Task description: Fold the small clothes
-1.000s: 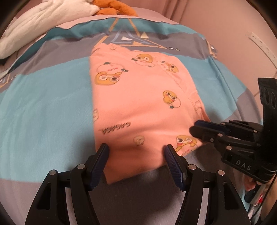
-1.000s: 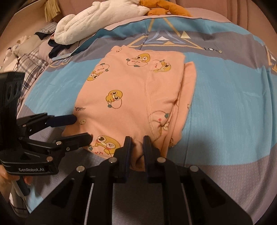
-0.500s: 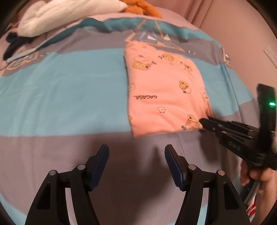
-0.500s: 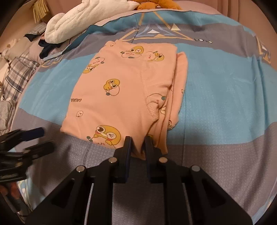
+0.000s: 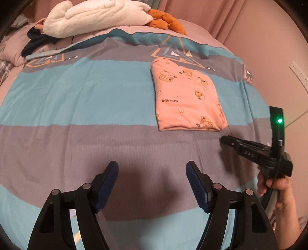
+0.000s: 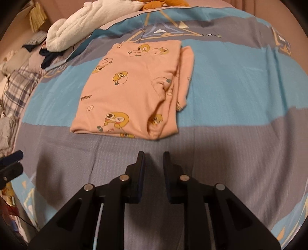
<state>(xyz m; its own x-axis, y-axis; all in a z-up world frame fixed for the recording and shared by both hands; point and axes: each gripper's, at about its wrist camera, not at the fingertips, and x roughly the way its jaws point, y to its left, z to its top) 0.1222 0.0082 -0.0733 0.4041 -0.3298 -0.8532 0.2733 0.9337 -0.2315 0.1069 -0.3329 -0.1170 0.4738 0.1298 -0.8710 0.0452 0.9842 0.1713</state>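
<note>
A small pink garment with yellow cartoon prints (image 5: pixel 188 100) lies folded into a flat rectangle on the bed; it also shows in the right wrist view (image 6: pixel 134 90). My left gripper (image 5: pixel 152 177) is open and empty, well back from the garment and to its left. My right gripper (image 6: pixel 153 159) is slightly open and empty, a short way in front of the garment's near edge. It also shows in the left wrist view (image 5: pixel 224 140), to the right of the garment.
The bed cover (image 5: pixel 77 96) has blue and grey stripes. A white plush blanket (image 5: pixel 96 15), an orange soft toy (image 5: pixel 165 21) and dark clothes (image 5: pixel 36 42) lie at the far side. Plaid fabric (image 6: pixel 15 92) lies at the left. A wall (image 5: pixel 269 48) stands at the right.
Both grippers have pulled back from the garment. The right gripper, shut on the garment's near edge before, has let go and opened slightly. The folded garment lies still.
</note>
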